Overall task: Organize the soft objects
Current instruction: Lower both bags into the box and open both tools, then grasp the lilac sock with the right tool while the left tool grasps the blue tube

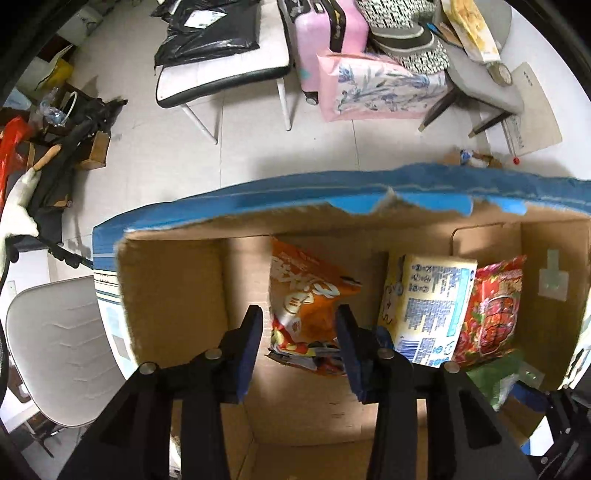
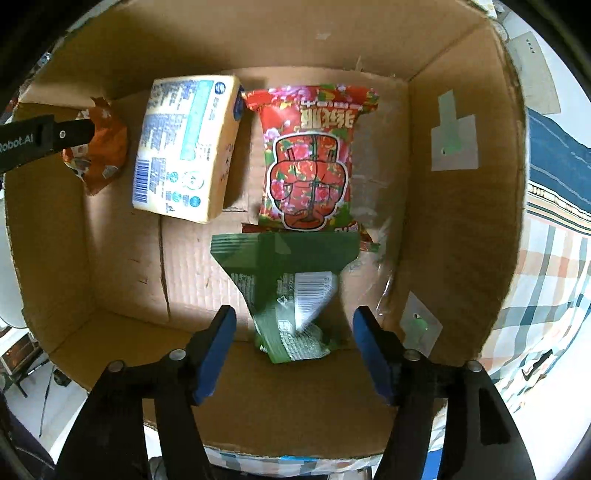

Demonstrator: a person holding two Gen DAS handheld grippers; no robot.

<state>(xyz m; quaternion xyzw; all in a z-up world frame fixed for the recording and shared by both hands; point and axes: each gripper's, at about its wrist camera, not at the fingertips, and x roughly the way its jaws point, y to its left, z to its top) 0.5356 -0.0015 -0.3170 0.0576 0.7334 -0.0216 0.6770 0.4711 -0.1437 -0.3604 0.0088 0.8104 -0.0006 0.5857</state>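
Cardboard, brown and corrugated, forms the open box (image 2: 110,288) that fills both wrist views, its outside printed blue and white with a torn upper edge. Four soft packets lie on its floor. In the left wrist view, the left gripper (image 1: 300,332) reaches down into the box with its blue-padded fingers (image 1: 251,343) spread apart, the crinkled orange snack bag (image 1: 306,302) lying between them and ahead of them; whether the pads touch the bag cannot be told. To the right of that bag sits the pale yellow rectangular pack with blue printed text (image 1: 430,306), and next to it the red flower-patterned snack bag (image 1: 491,314), near the box's right wall. In the right wrist view, the right gripper (image 2: 293,347) stands wide open above the green plastic packet with a white barcode label (image 2: 291,295), which lies between its fingers without being clamped. The green packet's far edge overlaps the red bag's near end. Outside the box, a white chair (image 1: 55,343) stands to the left, and a pink suitcase (image 1: 325,33) rests farther back on the pale floor.
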